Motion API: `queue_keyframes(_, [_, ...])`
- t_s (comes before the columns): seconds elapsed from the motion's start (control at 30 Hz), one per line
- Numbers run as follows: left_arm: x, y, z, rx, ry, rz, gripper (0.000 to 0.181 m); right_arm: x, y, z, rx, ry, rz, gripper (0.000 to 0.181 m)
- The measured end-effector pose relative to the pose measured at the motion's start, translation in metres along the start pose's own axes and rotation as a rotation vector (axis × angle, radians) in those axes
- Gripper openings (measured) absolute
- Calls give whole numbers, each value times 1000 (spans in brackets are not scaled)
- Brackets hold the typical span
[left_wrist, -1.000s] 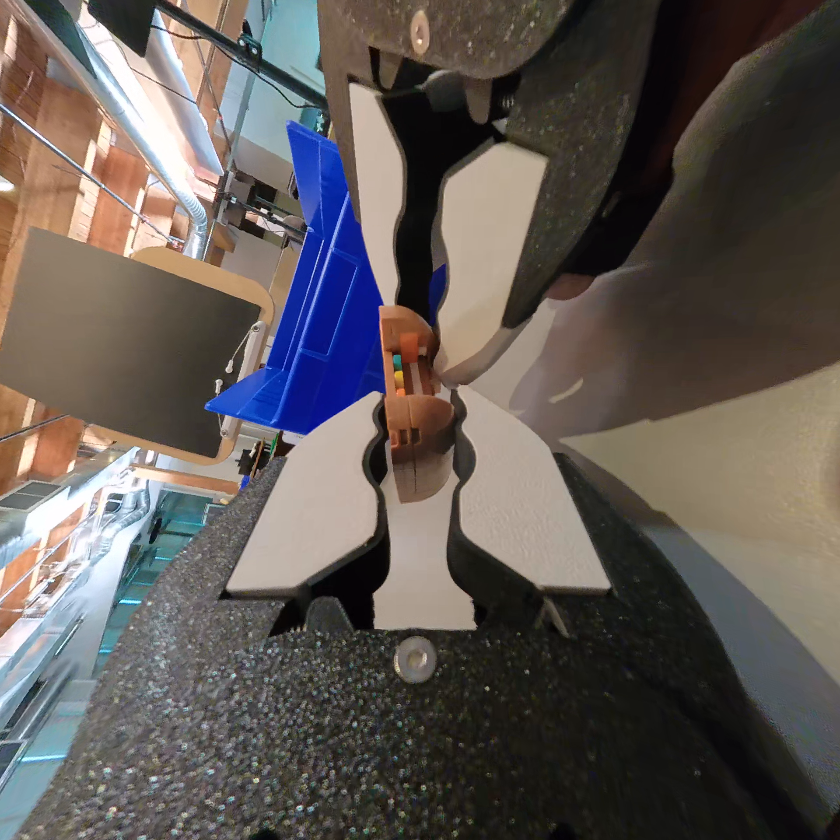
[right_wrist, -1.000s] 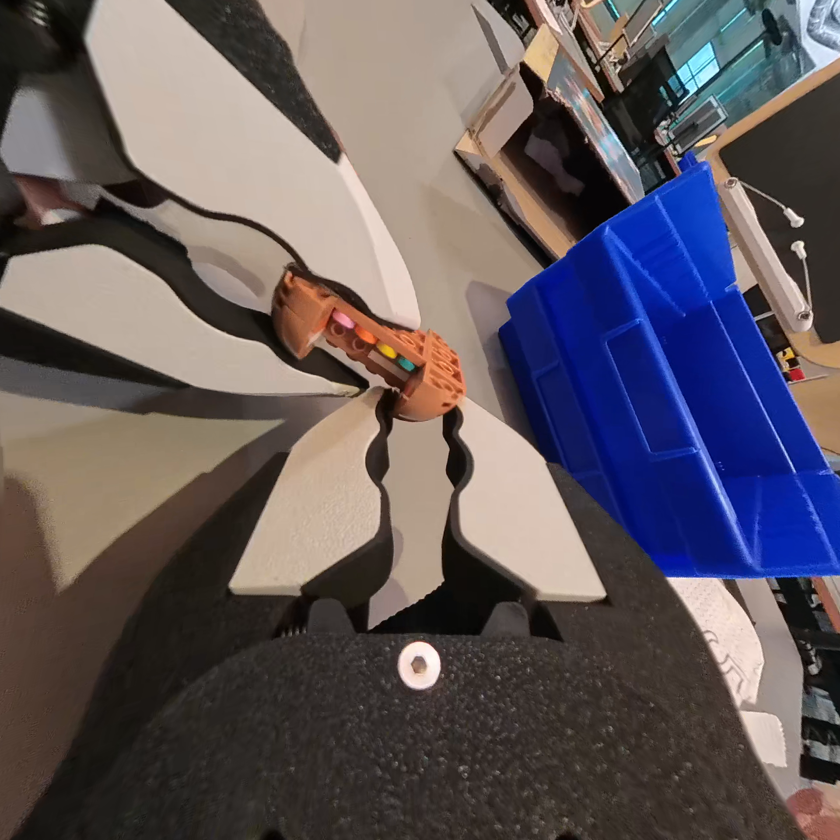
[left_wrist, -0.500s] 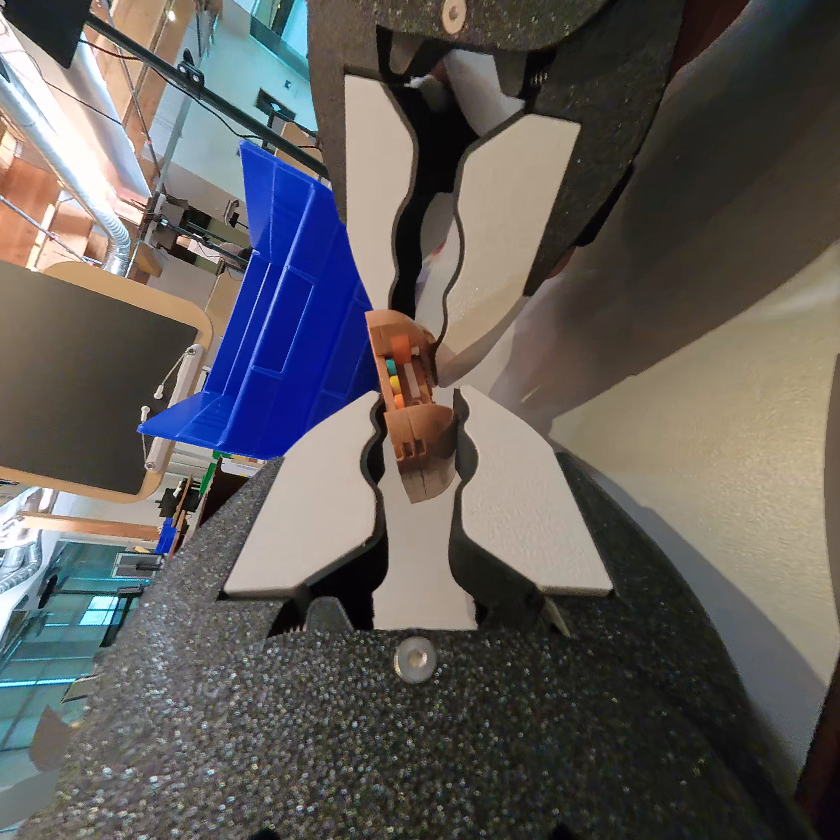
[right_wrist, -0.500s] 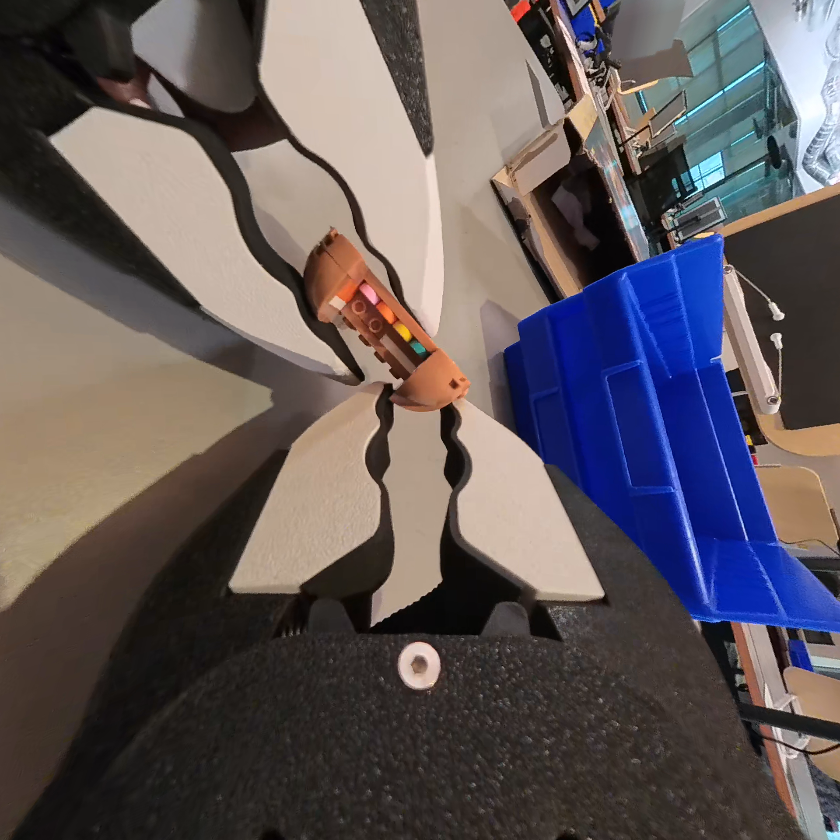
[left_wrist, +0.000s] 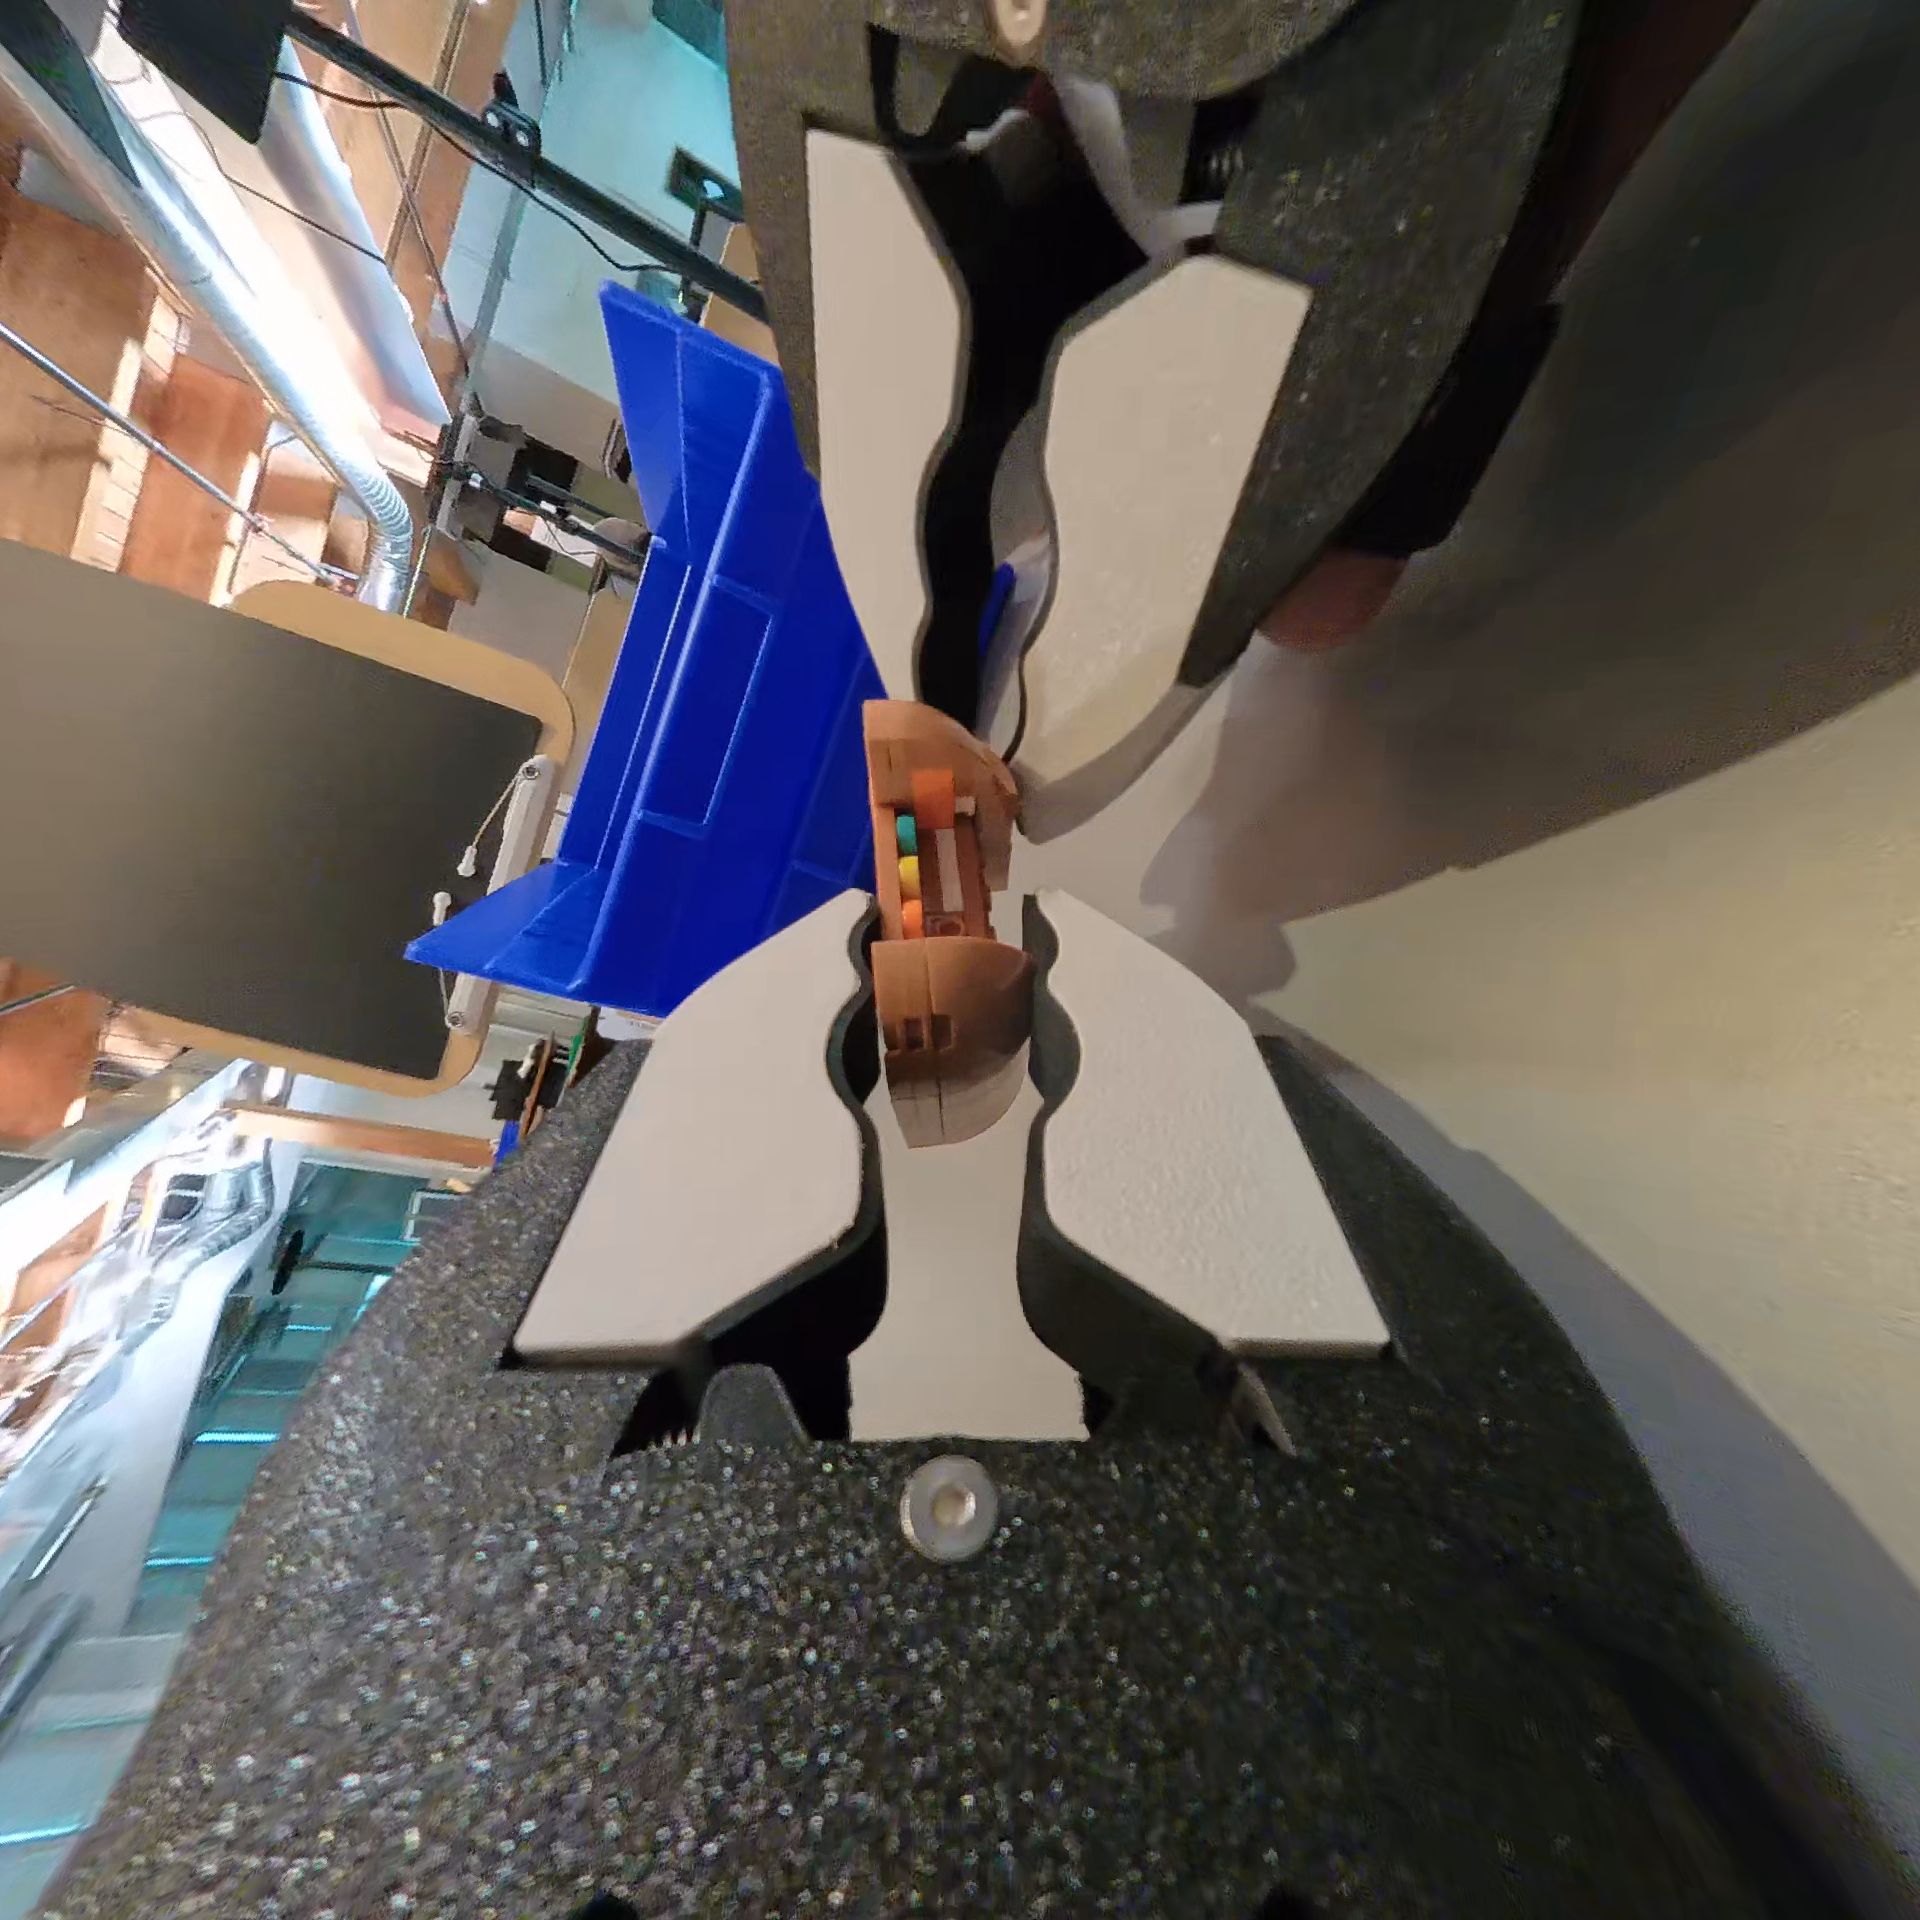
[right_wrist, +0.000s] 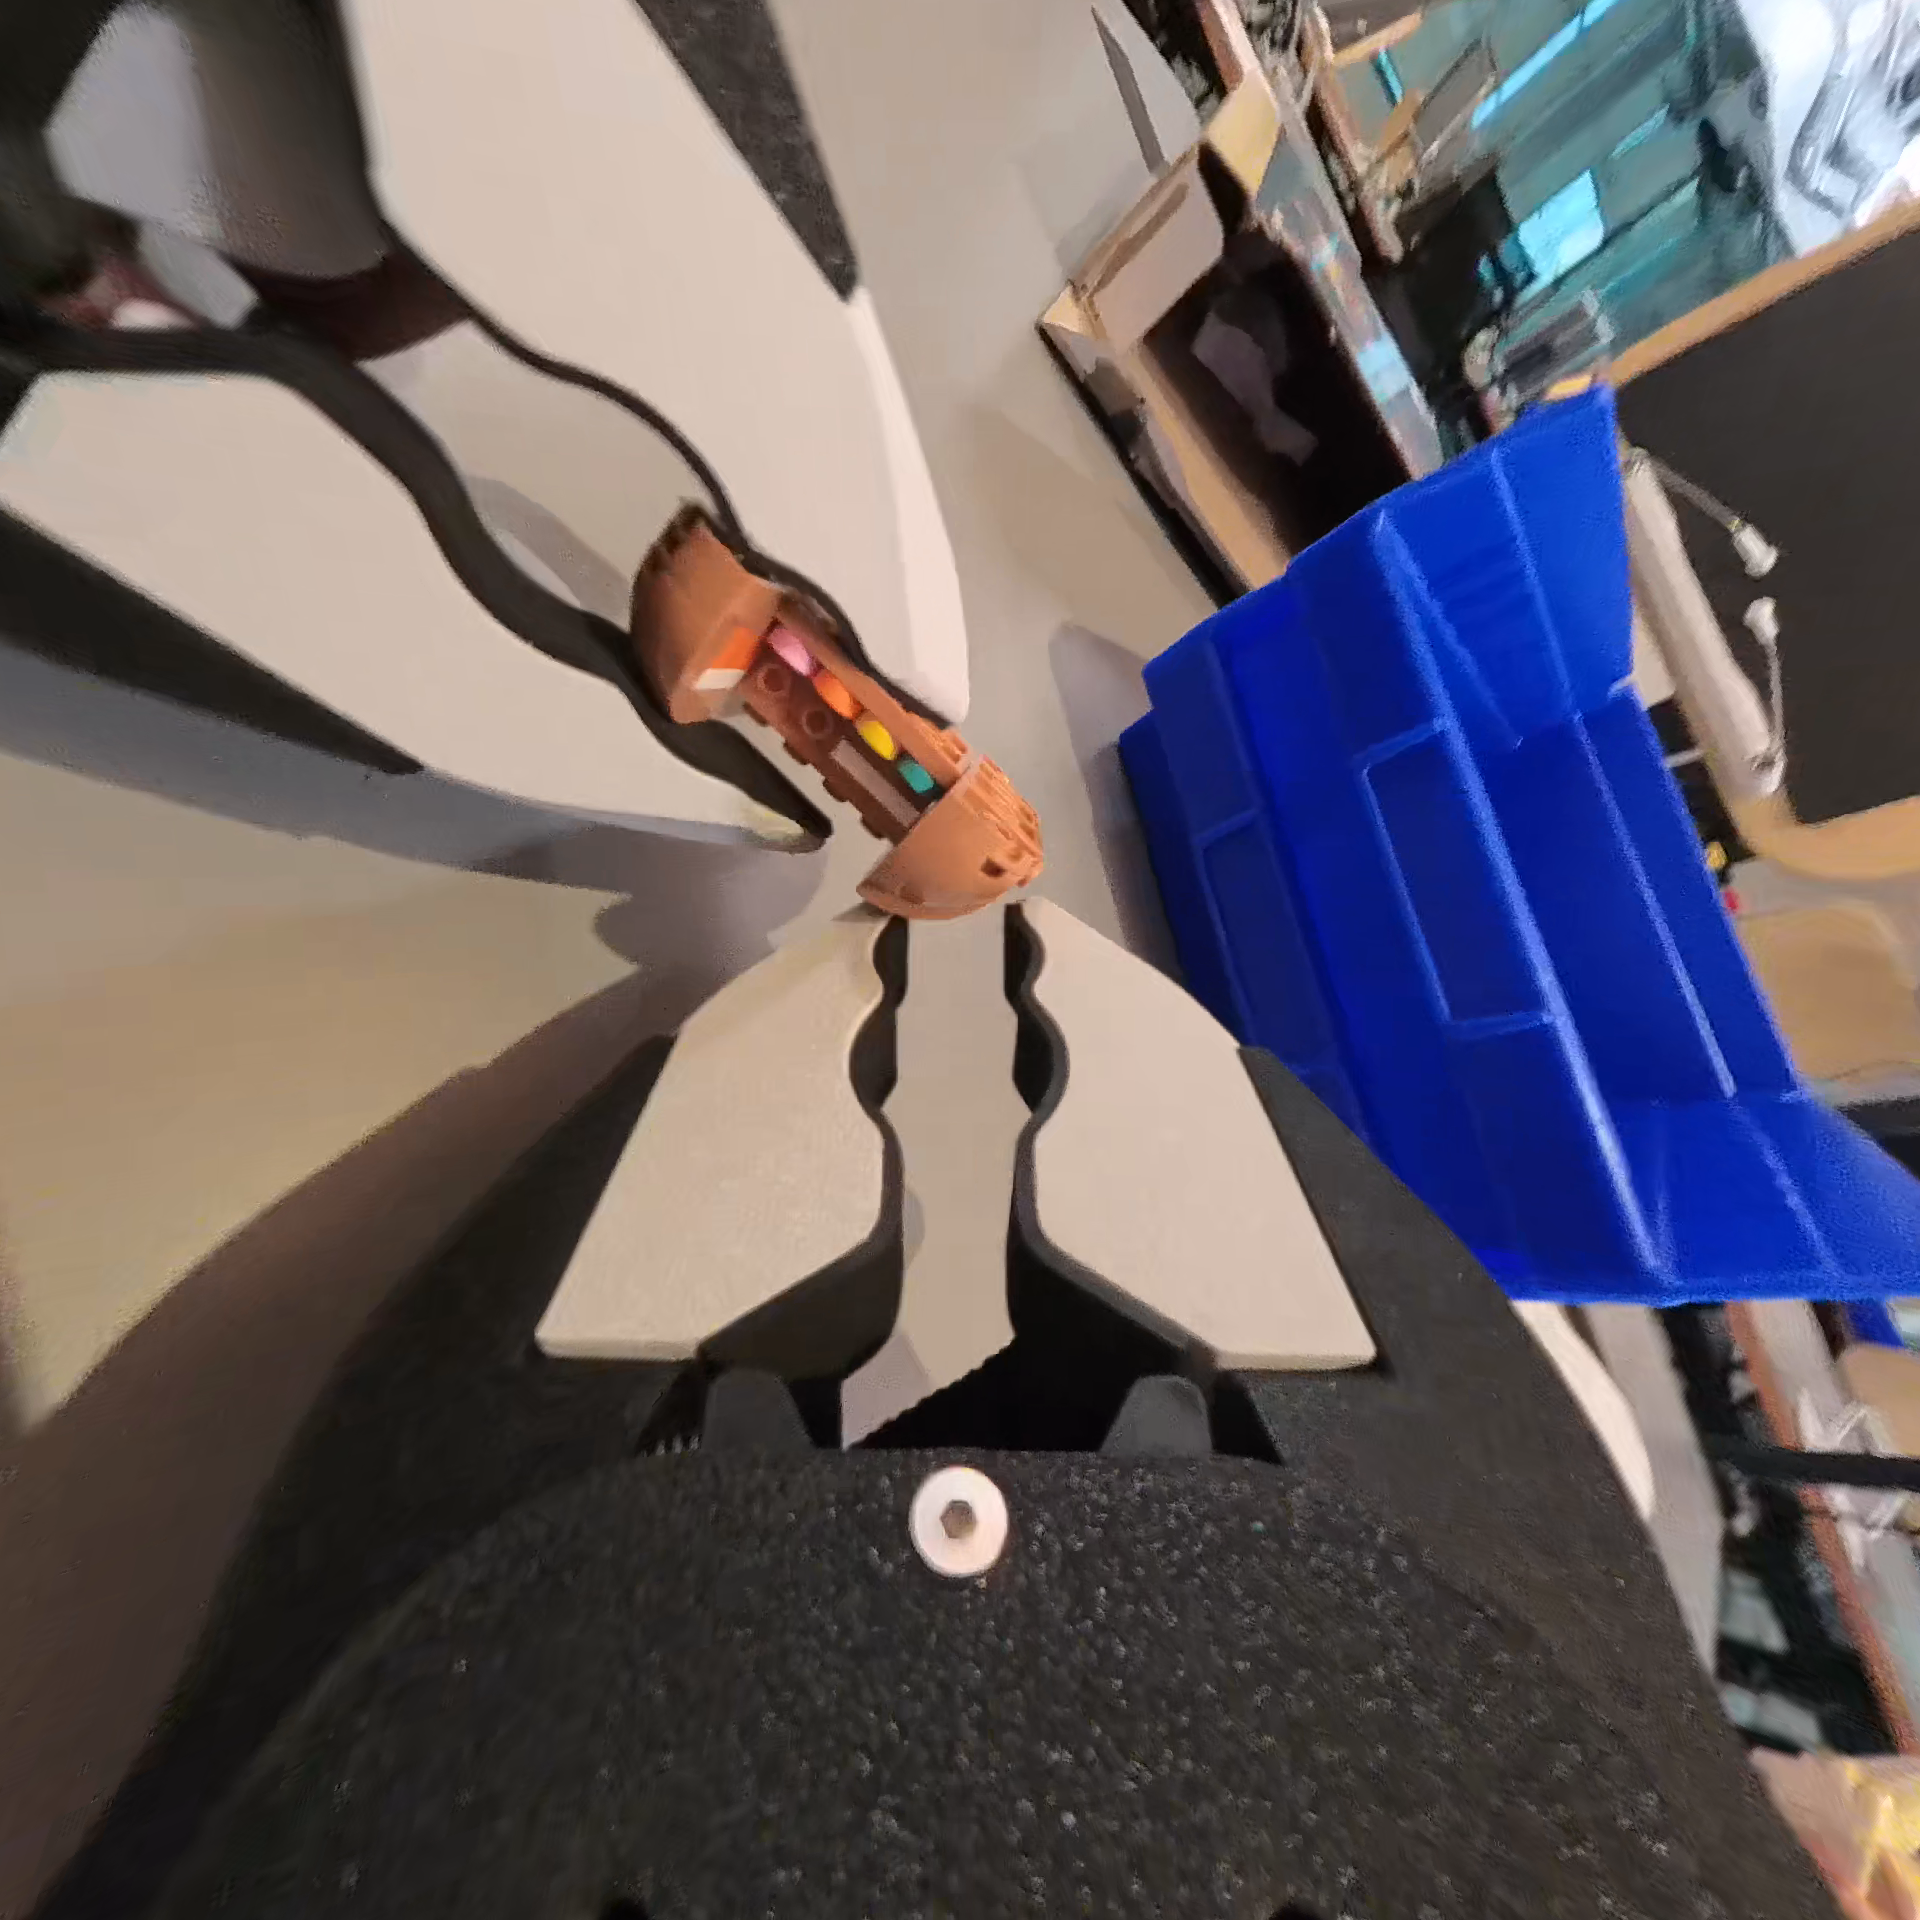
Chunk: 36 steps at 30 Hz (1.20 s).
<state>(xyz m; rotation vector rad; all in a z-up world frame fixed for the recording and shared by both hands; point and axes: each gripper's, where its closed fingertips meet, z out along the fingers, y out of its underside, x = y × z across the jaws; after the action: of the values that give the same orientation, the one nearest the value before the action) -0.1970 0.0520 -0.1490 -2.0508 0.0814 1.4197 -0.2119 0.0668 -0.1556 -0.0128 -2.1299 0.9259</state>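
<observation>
A small brown brick-built model (left_wrist: 945, 1018), rounded at both ends with coloured studs in a row inside, hangs in the air between the two grippers. My left gripper (left_wrist: 951, 909) is shut on one domed end. It also shows in the right wrist view (right_wrist: 883, 769), coming in from the upper left. My right gripper (right_wrist: 943, 909) pinches the other domed end of the model (right_wrist: 821, 717) with just its fingertips. It also shows in the left wrist view (left_wrist: 961, 769), coming in from above. The two grippers face each other tip to tip.
A blue plastic bin (right_wrist: 1455, 883) stands on the pale table (right_wrist: 208, 1039) close beside the model, and also shows in the left wrist view (left_wrist: 707, 707). An open cardboard box (right_wrist: 1195, 343) lies behind it. A black board with a wooden rim (left_wrist: 208, 810) stands beyond. The grippers are tip to tip, or close to it.
Both grippers have swung together with the model, tilting one way and then back. In the right wrist view the model now sits farther out at the fingertips. Both grips stay shut.
</observation>
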Motion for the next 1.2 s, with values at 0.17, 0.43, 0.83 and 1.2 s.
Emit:
queue_keyframes(0.17, [-8, -1, -3, -3, -73, 27, 24, 1, -5, 0, 5, -1, 143, 24])
queue_keyframes(0.43, [-10, 4, -1, -42, -99, 38, 24, -3, -16, -1, 40, -24, 207, 35])
queue_keyframes(0.83, [-3, 11, 2, -95, -77, 111, 24, 0, -14, -4, -4, 20, 116, 38])
queue_keyframes(1.2, [-8, 2, 0, -57, -141, 218, 24, -6, -15, -3, 38, -172, 531, 31])
